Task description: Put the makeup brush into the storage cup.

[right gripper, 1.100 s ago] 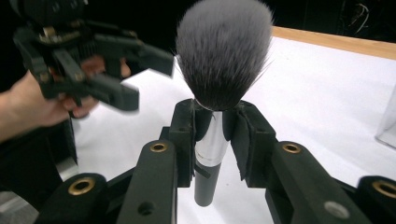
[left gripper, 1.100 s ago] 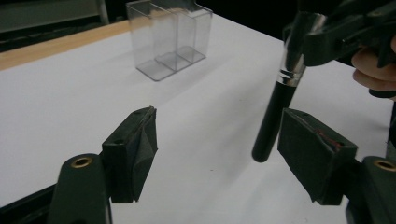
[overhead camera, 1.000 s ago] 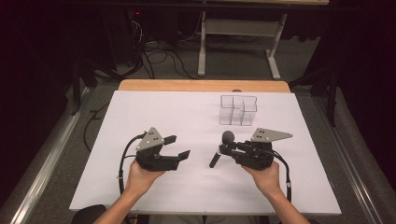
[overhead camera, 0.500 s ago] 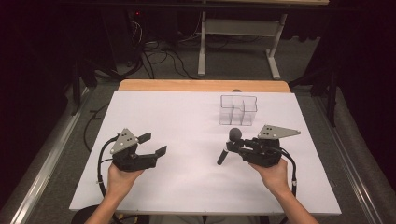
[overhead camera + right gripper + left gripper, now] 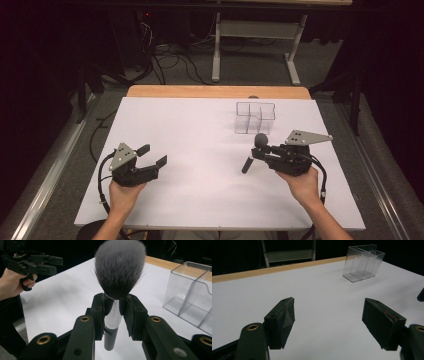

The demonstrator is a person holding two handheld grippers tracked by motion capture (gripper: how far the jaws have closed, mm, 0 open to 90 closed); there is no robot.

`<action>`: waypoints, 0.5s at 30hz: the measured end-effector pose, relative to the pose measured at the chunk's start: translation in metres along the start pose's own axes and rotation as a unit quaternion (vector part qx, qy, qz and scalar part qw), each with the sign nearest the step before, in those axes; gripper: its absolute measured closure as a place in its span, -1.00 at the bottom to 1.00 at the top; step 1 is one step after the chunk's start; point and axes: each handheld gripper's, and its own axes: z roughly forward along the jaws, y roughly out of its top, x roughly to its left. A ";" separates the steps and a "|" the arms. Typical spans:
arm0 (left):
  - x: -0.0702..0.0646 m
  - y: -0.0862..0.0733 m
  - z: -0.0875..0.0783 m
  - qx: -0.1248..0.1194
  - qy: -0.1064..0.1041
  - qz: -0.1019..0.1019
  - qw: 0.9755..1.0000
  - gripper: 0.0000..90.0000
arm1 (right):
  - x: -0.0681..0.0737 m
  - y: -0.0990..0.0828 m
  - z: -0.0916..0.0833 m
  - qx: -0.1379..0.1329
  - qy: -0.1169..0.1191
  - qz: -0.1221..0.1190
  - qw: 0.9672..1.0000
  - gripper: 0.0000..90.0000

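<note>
Right hand-held gripper [image 5: 113, 308] is clamping a makeup brush [image 5: 118, 272] by its silver collar, above the bench [image 5: 200, 130] just beside the clear organizer [image 5: 255, 117]. Left hand-held gripper [image 5: 329, 320] is hanging released, holding nothing. Risk: brush is looking likely to pivot in that narrow grip and catch the organizer's rim.

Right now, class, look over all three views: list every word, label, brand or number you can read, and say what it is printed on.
None: no readable text on the makeup brush, the clear organizer, the white table, the left claw or the right claw.
</note>
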 end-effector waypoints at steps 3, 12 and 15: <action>0.003 -0.003 0.000 0.003 0.004 -0.003 1.000 -0.41 | -0.001 0.001 -0.004 0.005 -0.007 0.001 1.000 0.62; 0.007 -0.010 0.001 0.008 0.017 -0.017 1.000 -0.41 | -0.007 0.008 -0.006 0.009 -0.021 0.005 1.000 0.62; 0.005 -0.010 0.002 0.008 0.018 -0.018 1.000 -0.39 | -0.009 0.010 -0.006 0.008 -0.024 0.011 1.000 0.62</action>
